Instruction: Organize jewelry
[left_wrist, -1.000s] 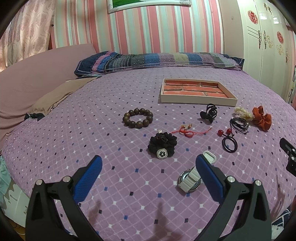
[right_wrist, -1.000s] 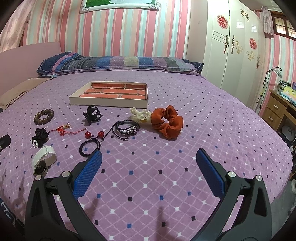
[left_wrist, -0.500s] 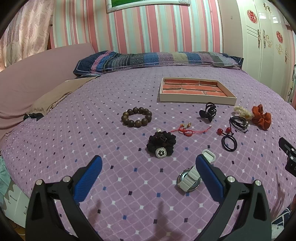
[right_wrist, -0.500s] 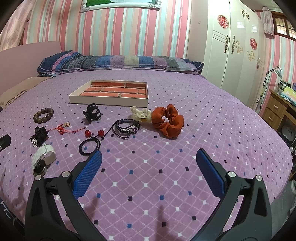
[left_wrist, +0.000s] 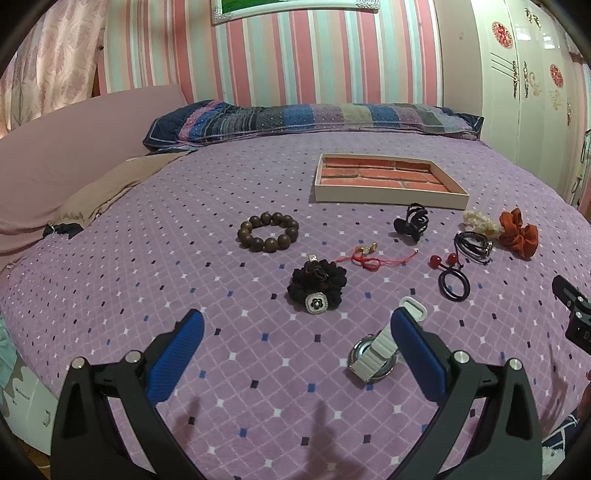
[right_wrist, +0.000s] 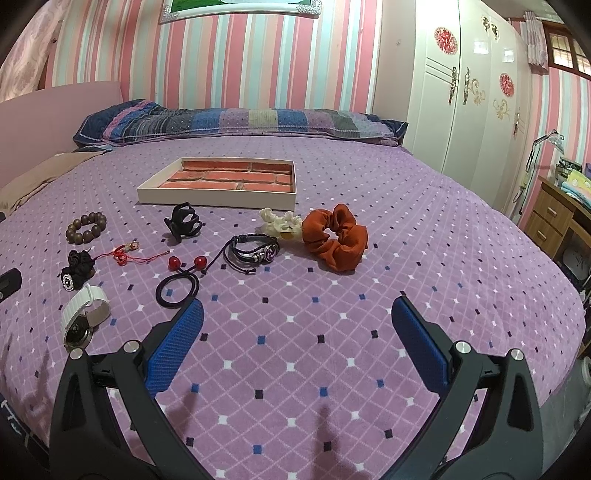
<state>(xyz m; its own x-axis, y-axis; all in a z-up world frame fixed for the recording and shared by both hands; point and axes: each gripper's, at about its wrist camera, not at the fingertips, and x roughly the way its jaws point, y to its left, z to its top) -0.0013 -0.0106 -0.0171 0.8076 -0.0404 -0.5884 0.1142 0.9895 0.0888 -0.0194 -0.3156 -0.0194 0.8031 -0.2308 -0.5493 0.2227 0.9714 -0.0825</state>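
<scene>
The left gripper stands wide open with nothing between its blue-padded fingers, held above the purple diamond-patterned bedspread. Its right finger partly covers the white-strapped wristwatch in the picture; whether it touches the watch cannot be told. The right gripper is likewise spread wide and empty, over a bare stretch of the bedspread, with the black hair tie with two red beads just beyond its left finger.

The jewelry lies loose on the bed in front of the shallow cream tray with a brick-pattern lining, which holds nothing: a brown wooden bead bracelet, a black fabric flower scrunchie with a rhinestone charm, a thin red cord bracelet, a black claw hair clip, a black leather cord bracelet with a round metal charm, a cream scrunchie and a rust-orange scrunchie, these last two touching.

The left wrist view alone shows a tan cloth at the bed's left edge. The right wrist view alone shows a wooden chest of drawers past the bed's right side, and the leather bracelet's charm plainly.
</scene>
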